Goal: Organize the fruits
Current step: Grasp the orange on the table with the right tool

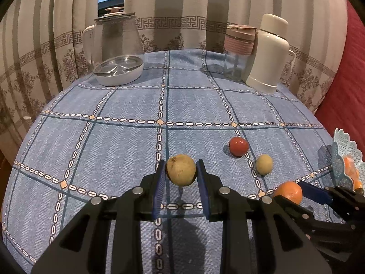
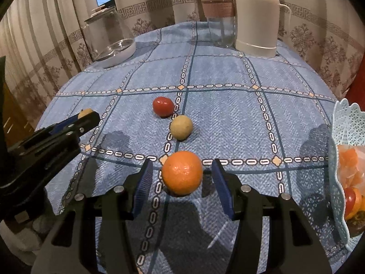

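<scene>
Fruits mostly still out: left gripper (image 1: 180,178) clenched on big yellow-tan round fruit (image 1: 181,170), lifted; right gripper (image 2: 182,182) spread wide around round orange (image 2: 182,172) on cloth, not gripped. Red tomato-like fruit (image 2: 163,106), small yellowish fruit (image 2: 181,127) untouched. Pale-blue lattice plastic basket (image 2: 349,123) at right holds a few.

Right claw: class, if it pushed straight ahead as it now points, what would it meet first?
The orange, lying between the open right claw fingers. Beyond it, probably the small yellow fruit, though depth is unclear.

Left gripper (image 1: 181,171) jaws closed; right gripper (image 2: 182,175) jaws spread.
</scene>
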The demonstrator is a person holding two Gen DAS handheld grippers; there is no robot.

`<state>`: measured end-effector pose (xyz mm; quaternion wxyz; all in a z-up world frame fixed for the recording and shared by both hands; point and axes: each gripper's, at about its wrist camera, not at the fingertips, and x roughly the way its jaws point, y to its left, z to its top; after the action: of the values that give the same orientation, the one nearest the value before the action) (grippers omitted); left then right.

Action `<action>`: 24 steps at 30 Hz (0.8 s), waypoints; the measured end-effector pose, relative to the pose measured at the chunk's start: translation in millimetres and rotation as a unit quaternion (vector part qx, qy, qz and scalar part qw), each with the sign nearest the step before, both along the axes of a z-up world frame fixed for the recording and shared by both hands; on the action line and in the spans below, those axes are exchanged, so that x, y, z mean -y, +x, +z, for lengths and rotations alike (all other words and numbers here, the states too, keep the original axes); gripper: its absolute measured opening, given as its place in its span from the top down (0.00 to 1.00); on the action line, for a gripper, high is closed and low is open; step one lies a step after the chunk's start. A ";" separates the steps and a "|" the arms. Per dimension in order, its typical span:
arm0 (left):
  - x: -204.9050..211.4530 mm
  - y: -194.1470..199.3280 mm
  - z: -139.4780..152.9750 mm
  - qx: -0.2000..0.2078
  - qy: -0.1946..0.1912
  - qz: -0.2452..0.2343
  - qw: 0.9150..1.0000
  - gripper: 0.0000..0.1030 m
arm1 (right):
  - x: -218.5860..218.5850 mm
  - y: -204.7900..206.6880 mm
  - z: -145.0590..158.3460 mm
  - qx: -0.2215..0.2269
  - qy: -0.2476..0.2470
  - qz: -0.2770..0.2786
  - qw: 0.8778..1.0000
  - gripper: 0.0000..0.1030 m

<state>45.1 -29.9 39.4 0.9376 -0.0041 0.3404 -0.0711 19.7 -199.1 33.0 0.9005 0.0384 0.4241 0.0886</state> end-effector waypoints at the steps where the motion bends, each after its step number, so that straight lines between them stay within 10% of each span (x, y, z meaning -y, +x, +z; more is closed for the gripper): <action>1: -0.1 -0.2 -0.1 0.000 0.000 0.000 1.000 0.73 | -0.2 0.5 -0.8 -0.001 -0.002 -0.001 1.000 0.46; 24: 0.5 0.0 -0.2 -0.002 -0.004 -0.001 1.000 0.73 | -16.2 4.5 -10.2 -0.003 -0.045 0.007 0.999 0.62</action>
<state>45.1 -30.5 39.2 0.9367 -0.0076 0.3424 -0.0735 24.2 -182.9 22.8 0.8993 -0.0055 0.4306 0.0758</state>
